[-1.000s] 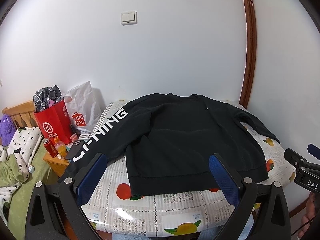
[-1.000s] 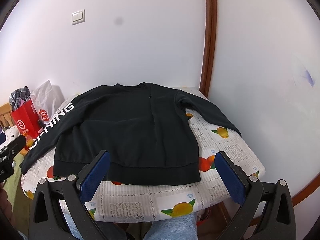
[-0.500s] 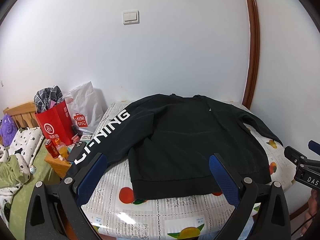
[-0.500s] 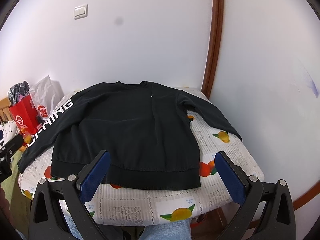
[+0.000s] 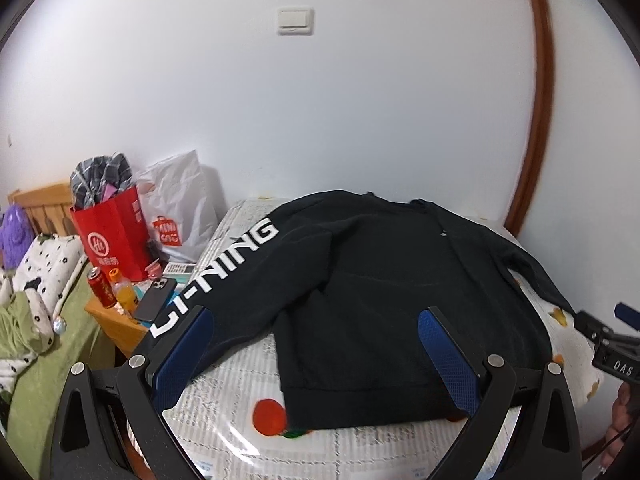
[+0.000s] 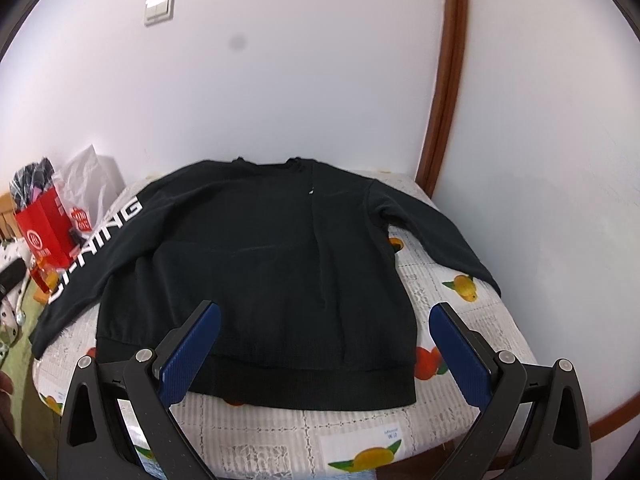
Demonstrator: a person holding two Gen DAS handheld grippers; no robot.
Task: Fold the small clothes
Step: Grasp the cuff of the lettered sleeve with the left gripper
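Counter [image 6: 452, 292] in fruit-print cover carries a black sweatshirt [image 6: 272, 264], spread flat, hem toward the cameras, both sleeves out; lettered sleeve [image 5: 224, 268] trails off the left edge. Left tool [image 5: 316, 336] held level above the near-left hem, blue pads spread wide, pinching nothing. Right tool [image 6: 324, 332] likewise level over the hem's middle, pads spread, clear of the cloth. Red bag [image 5: 112, 236] stands left of the counter.
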